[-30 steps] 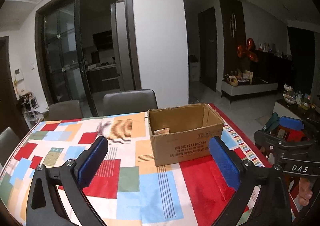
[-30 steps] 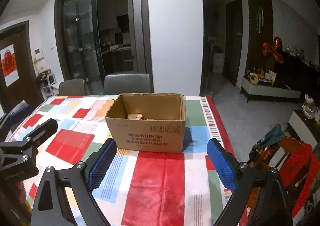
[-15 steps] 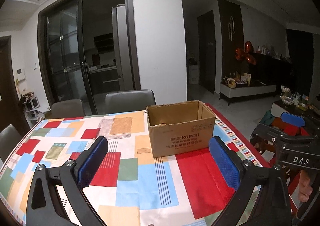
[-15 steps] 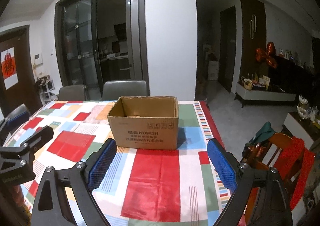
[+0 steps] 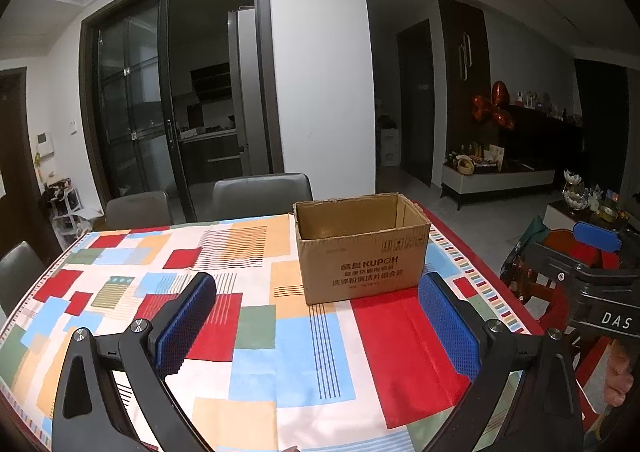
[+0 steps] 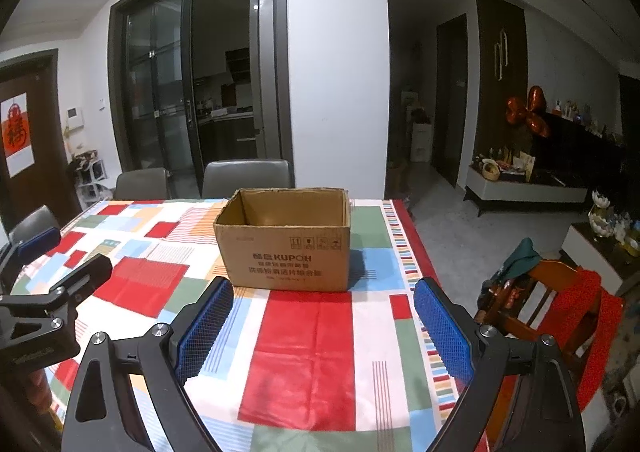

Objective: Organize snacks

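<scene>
An open brown cardboard box [image 5: 362, 248] printed "KUPOH" stands on the table with the colourful patchwork cloth [image 5: 256, 332]; it also shows in the right wrist view [image 6: 285, 242]. Its inside is hidden from this low angle, and no snack shows. My left gripper [image 5: 316, 326] is open and empty, held above the table's near side, well short of the box. My right gripper [image 6: 320, 326] is open and empty, also short of the box. Each gripper appears at the edge of the other's view: the right one [image 5: 592, 276] and the left one [image 6: 44, 292].
Grey chairs [image 5: 262, 192] stand behind the table's far edge. A wooden chair with red cloth [image 6: 560, 300] is off the table's right side. Glass sliding doors [image 6: 192, 100] and a white wall lie beyond. A low cabinet with ornaments [image 6: 524, 188] stands far right.
Both grippers have drawn back from the box and lowered, so the box looks smaller and the snack seen inside it earlier is hidden behind its front wall. Both stay open.
</scene>
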